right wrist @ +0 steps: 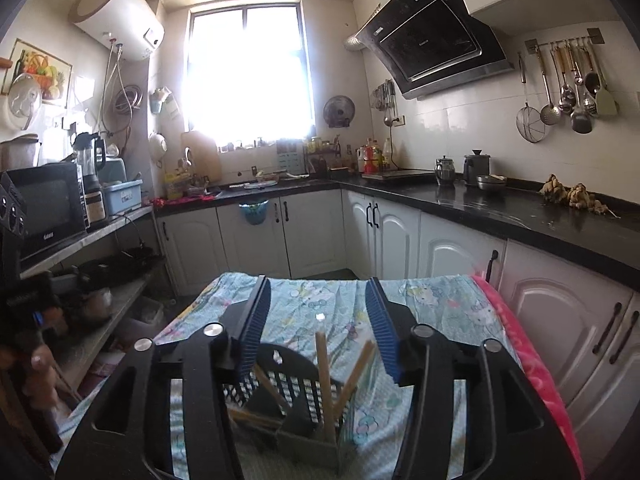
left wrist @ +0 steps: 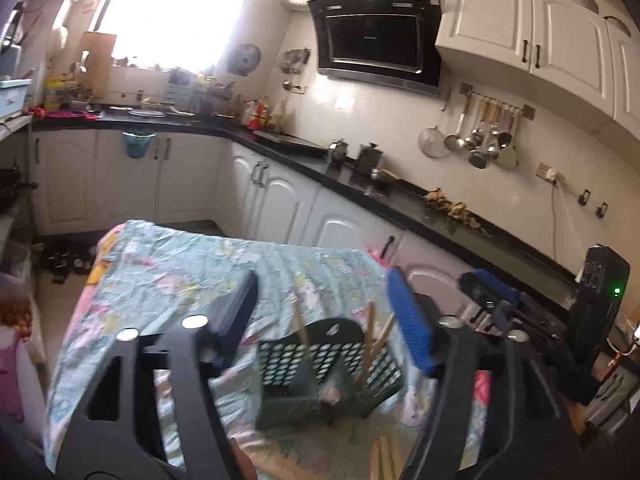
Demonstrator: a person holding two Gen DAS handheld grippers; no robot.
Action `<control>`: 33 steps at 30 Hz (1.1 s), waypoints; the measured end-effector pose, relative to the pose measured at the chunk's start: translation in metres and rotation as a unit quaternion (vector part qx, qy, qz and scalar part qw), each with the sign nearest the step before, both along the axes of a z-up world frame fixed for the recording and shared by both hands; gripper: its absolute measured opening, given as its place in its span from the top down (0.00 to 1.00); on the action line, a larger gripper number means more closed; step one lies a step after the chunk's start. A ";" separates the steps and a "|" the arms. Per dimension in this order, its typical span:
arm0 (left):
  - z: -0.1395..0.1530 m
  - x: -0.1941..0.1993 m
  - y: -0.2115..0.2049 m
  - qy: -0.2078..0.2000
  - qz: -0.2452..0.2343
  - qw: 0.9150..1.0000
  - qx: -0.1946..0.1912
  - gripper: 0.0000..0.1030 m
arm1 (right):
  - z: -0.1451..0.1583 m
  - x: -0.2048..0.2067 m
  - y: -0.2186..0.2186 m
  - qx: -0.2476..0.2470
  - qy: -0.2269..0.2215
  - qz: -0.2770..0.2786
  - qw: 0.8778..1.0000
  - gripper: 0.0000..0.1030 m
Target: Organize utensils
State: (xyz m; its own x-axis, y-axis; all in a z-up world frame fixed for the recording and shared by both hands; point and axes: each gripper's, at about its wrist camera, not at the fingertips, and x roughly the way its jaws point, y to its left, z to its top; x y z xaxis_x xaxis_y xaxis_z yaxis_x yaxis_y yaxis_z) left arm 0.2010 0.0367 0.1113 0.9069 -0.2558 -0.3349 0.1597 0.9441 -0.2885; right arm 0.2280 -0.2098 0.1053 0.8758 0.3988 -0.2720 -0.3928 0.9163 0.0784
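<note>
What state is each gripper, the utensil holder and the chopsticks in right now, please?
Left gripper: open, empty.
Right gripper: open, empty.
Utensil holder: upright on the cloth-covered table.
Chopsticks: several standing tilted in the holder.
Loose chopsticks: lying on the table.

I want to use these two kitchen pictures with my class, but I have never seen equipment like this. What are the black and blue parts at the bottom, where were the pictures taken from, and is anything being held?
No robot is here: a person carries a handheld two-finger tool in each hand, each with a wide-angle camera looking forward along its fingers. One picture comes from the left tool, the other from the right tool. The black arms with blue ribbed pads are the tools' fingers.

Below them is a table under a pale blue cartoon-print cloth. On it stands a dark perforated plastic utensil holder with several wooden chopsticks standing in it. More wooden sticks show at the left picture's bottom edge.

Both tools are open and hold nothing.
</note>
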 end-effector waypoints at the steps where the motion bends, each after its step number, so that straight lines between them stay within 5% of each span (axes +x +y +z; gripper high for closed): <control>1: -0.002 -0.005 0.003 0.004 0.009 1.000 0.002 0.32 | -0.001 -0.003 -0.001 -0.001 0.002 0.000 1.000 0.45; 8: -0.017 -0.032 0.015 0.019 0.033 0.999 0.002 0.10 | -0.013 -0.029 -0.003 -0.019 0.019 0.002 1.000 0.31; 33: -0.062 -0.080 0.031 0.067 0.058 0.995 0.037 0.10 | -0.039 -0.091 0.023 -0.085 0.050 0.062 0.993 0.17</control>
